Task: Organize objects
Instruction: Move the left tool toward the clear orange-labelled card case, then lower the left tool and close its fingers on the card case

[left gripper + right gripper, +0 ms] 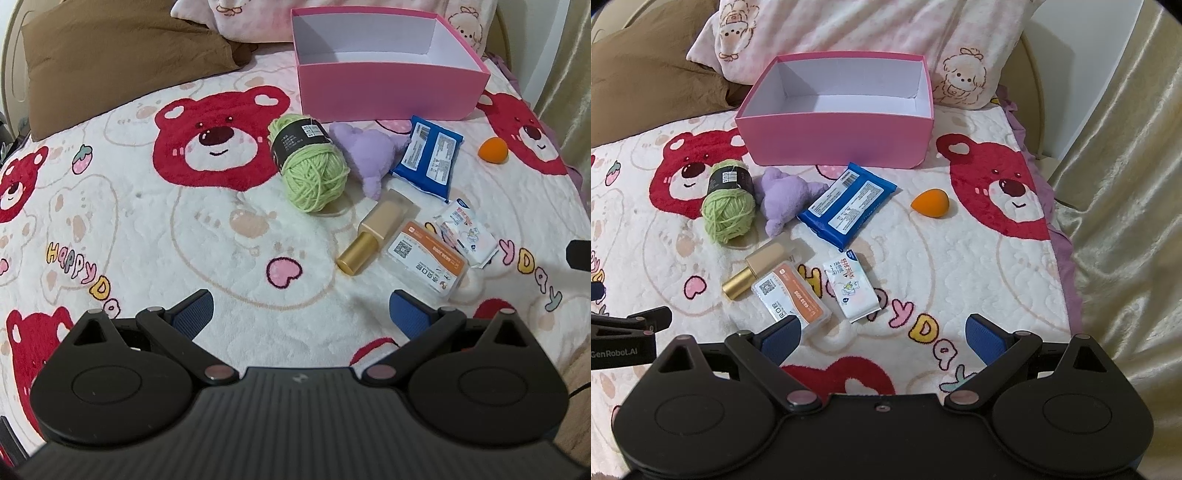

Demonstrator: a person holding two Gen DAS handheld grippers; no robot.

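While both the left gripper (301, 314) and right gripper (882, 334) hover with jaws spread and empty above the bear-print blanket (129, 221), the green yarn ball (314, 173), purple plush (369, 155), blue wipes pack (428, 158), foundation bottle (373, 236) and orange sponge (930, 201) lie near the open pink box (388, 92).

Bear blanket (184, 240); pink box (388, 88), yarn (314, 173)

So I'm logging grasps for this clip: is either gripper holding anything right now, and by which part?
Nothing is held. The left gripper and right gripper are both open over the blanket, and the pink box is empty.
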